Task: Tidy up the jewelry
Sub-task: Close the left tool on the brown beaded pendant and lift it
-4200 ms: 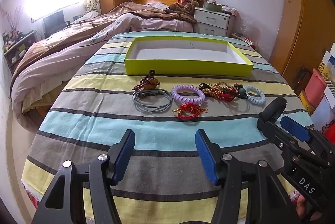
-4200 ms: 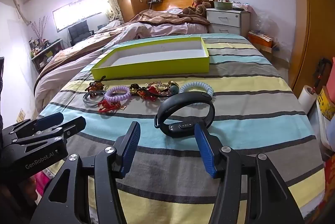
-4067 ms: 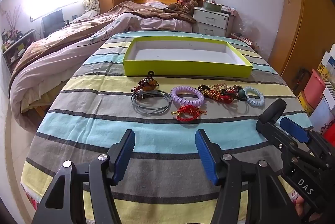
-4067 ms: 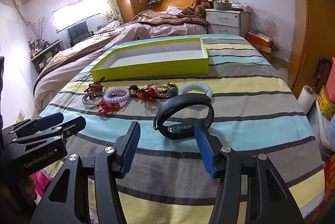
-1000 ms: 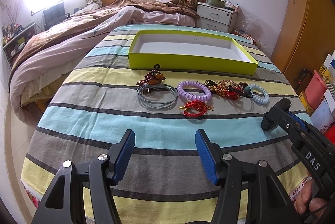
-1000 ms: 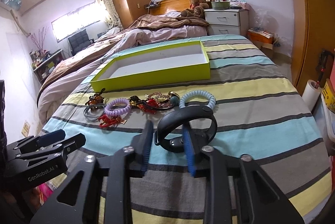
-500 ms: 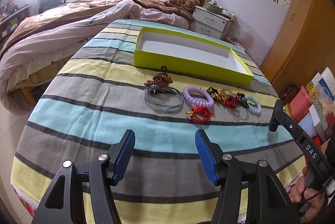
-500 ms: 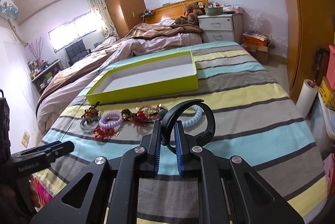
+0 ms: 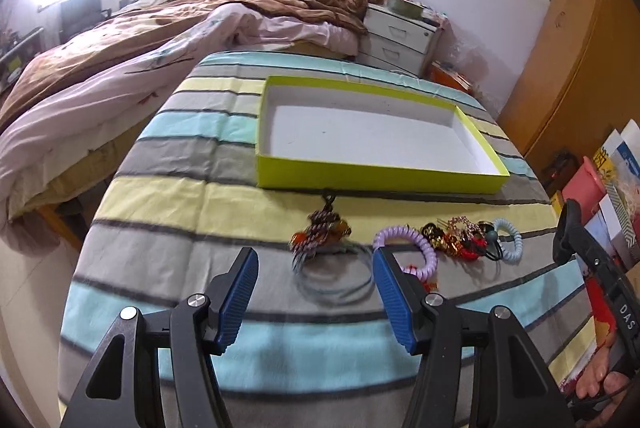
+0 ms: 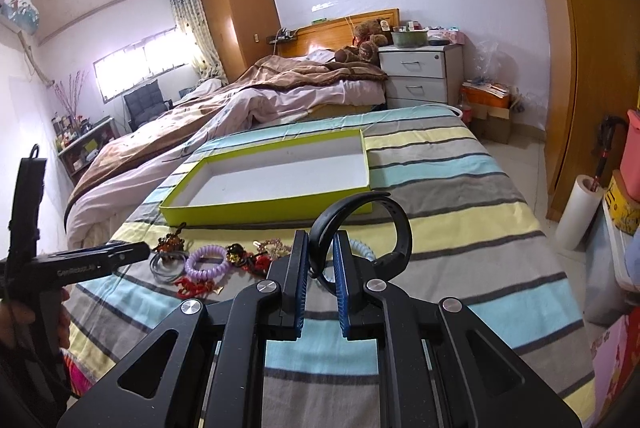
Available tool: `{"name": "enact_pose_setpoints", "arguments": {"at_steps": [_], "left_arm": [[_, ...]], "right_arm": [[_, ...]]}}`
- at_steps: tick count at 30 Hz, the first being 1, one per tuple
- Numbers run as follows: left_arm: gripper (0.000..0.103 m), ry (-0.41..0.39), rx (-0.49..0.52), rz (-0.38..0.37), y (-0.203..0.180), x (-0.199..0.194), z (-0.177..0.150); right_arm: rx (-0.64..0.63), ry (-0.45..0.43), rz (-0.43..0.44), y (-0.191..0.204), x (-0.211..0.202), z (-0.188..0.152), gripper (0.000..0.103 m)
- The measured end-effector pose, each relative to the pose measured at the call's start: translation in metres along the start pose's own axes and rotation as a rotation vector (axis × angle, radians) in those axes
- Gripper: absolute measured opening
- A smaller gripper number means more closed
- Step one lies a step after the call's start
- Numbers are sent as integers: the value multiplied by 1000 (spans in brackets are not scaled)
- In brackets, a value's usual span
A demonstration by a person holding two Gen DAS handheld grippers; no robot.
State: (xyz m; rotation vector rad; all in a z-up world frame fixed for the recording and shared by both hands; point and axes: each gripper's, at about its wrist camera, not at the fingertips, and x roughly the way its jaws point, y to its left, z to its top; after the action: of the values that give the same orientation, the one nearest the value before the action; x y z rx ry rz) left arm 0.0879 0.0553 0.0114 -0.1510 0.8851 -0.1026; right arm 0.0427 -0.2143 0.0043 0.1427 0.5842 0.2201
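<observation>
My right gripper (image 10: 320, 260) is clamped on the black wristband (image 10: 376, 228), held up off the striped bedspread (image 10: 460, 188). My left gripper (image 9: 314, 290) is wide open, nothing in it, over the grey bangles (image 9: 332, 276). Purple coil bracelet (image 9: 404, 248) and the tangled pile sit just in front of the green tray (image 9: 376, 176).

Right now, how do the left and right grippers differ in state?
The left gripper stands open and holds nothing; the right gripper is shut on the black wristband. The left points at the grey cord loops on the bedspread; the right holds its band clear above it. Both have blue pads.
</observation>
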Motion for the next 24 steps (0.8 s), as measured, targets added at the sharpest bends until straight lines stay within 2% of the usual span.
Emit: {"name": "enact_pose_setpoints", "arguments": {"at_steps": [4, 7, 13, 16, 22, 24], "left_arm": [[59, 23, 23, 6, -6, 17, 8], [53, 51, 35, 5, -8, 30, 12], [50, 78, 42, 21, -9, 44, 16], [39, 98, 38, 16, -9, 50, 15], [27, 98, 45, 26, -10, 52, 16], [27, 94, 30, 16, -6, 51, 17]], "right_arm": [[6, 12, -3, -2, 7, 6, 13], [5, 20, -5, -2, 12, 9, 13], [0, 33, -16, -4, 19, 15, 13], [-3, 40, -18, -4, 22, 18, 13], [-10, 52, -21, -5, 27, 22, 13], [-11, 53, -21, -5, 27, 23, 13]]}}
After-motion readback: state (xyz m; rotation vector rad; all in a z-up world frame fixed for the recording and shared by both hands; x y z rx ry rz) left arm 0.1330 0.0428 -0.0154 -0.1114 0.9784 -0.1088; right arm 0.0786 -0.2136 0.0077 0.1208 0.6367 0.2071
